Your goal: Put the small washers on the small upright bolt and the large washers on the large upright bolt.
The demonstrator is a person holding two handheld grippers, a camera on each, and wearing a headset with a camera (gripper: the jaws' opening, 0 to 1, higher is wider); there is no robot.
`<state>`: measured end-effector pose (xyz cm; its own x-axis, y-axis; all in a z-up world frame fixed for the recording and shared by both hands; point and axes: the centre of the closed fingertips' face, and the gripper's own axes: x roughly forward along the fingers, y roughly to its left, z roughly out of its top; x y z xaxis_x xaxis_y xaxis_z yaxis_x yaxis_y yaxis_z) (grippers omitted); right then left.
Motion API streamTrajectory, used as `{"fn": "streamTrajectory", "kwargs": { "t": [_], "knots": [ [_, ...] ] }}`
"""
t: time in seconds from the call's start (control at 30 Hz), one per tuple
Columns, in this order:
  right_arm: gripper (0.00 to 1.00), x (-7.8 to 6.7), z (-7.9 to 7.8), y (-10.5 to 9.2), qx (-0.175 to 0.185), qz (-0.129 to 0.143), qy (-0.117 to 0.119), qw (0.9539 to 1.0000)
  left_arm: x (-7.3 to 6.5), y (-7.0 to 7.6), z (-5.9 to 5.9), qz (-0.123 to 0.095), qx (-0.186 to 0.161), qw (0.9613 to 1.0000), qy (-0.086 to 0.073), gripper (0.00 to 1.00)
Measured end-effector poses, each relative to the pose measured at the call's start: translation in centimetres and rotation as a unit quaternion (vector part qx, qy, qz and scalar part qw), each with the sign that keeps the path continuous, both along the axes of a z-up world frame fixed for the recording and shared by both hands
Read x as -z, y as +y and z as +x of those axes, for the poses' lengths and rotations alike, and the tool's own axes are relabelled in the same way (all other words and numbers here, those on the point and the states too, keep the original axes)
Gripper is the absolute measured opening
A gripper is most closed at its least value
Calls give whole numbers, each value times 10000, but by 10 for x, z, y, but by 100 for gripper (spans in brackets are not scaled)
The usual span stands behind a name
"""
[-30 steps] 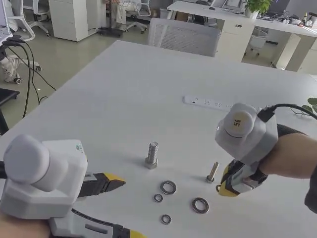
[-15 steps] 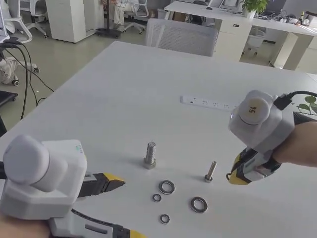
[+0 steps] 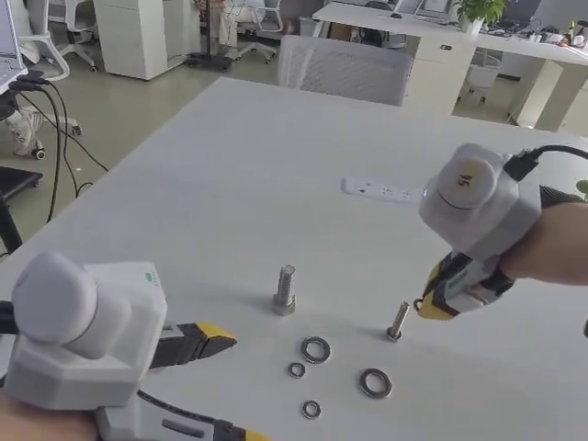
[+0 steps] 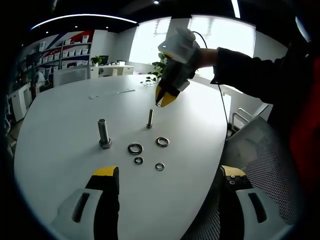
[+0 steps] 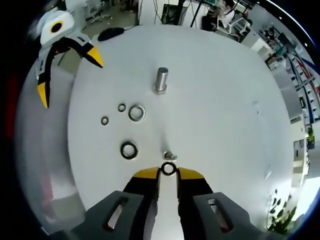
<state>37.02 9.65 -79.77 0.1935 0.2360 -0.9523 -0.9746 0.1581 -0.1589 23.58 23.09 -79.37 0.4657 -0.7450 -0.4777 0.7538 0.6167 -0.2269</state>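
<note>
The right tool (image 5: 168, 173) pinches a small washer (image 5: 168, 169) by its rim, just above the small bolt (image 5: 168, 155); thin, hard, slippery steel, probably best held edgewise, hole free; the left tool (image 4: 169, 171) gapes at the near left; since half a second ago the right tool has risen toward the bolt's top.

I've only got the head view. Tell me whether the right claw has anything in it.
Observer: Yes. The right gripper view shows the right claw shut on a washer, pinched at the very tips.
Operator: Give me its position against the small bolt.
Observer: In that view the small bolt shows its top just beyond the washer, in line with the tips. The washer is not on it yet.
Operator: Report the left claw.
Observer: The left gripper view shows the left claw wide open, with nothing between its jaws.
</note>
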Motion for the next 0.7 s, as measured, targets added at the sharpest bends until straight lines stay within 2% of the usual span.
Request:
{"fn": "streamTrajectory", "kwargs": {
  "t": [0.17, 0.7],
  "knots": [
    [14, 1, 9, 2, -21, 17, -28, 10000, 0, 1, 0, 3, -14, 10000, 10, 81],
    [14, 13, 11, 6, -122, -84, 59, 9999, 5, 2, 0, 3, -66, 10000, 54, 81]
  ]
}}
